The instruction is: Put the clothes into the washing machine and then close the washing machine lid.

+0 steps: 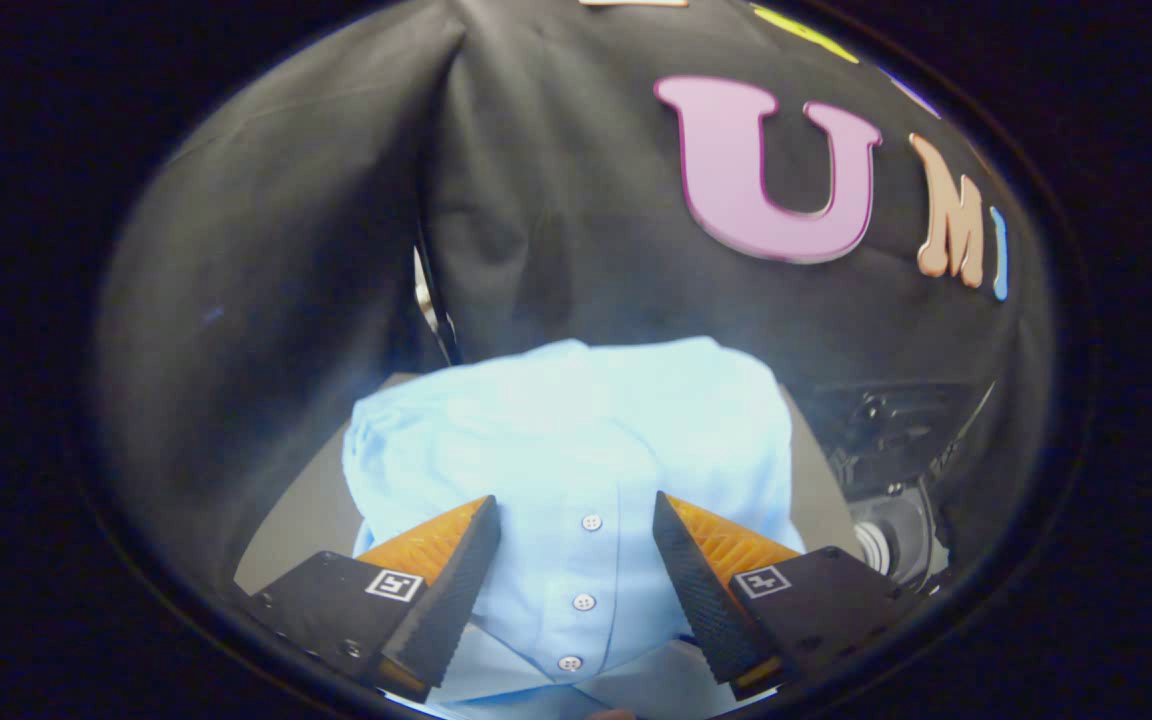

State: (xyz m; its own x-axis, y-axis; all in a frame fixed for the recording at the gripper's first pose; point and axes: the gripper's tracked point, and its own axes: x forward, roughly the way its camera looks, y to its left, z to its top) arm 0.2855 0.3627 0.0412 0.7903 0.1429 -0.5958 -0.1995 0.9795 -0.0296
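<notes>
Shirt (576, 450) hides table (perhaps), machine (886, 470) blurred.

No wording, brand or number can be read; the booth wall's lettering is passed over; each finger of the gripper (576, 530) carries a small square black-and-white coded marker, a pattern and no text; the fingers stand apart over the shirt (576, 440), whose buttoned front bears no legible label.

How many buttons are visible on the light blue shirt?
3, in a line down the shirt placket between the open fingers: top button, middle button, bottom button. Others may be hidden in the folds.
</notes>
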